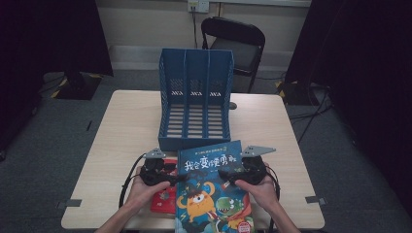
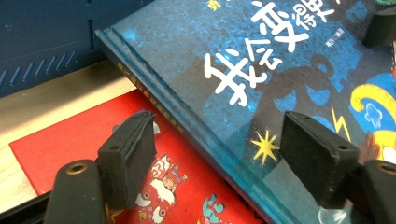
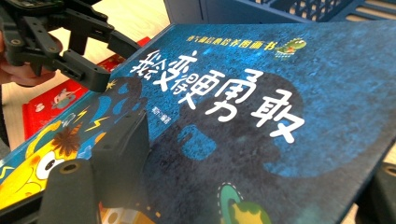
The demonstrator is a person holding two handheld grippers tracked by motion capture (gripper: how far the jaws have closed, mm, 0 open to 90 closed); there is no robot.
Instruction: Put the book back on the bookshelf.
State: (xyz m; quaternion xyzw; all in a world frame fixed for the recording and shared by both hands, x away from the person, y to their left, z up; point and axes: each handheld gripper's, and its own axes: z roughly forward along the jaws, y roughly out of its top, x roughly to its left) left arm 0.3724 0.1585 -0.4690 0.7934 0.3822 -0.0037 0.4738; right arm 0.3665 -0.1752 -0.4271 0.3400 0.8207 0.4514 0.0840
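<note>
At the near edge of the bench (image 1: 121, 126), the blue picture book (image 1: 214, 189) lies flat, cover up, partly overlapping a red book (image 1: 163, 199) beneath its left side. Both sit just in front of the blue three-slot file rack (image 1: 196, 97), whose slots look empty. Judgement: filing has not begun; both books remain to be lifted and stood in the rack.

My left hand-held gripper (image 2: 219, 158) is released, its jaws straddling the blue book's spine edge without pressing it. My right hand-held gripper (image 1: 228, 175) is at the book's right side, jaws spread across the cover; one jaw shows in its own view, the other sits at the far corner. I cannot tell whether they pinch it.

Writing: large white Chinese title, reading roughly 我会变得勇敢. Smaller yellow line above it is illegible. White marks on the rack's slot fronts are too small to read.
</note>
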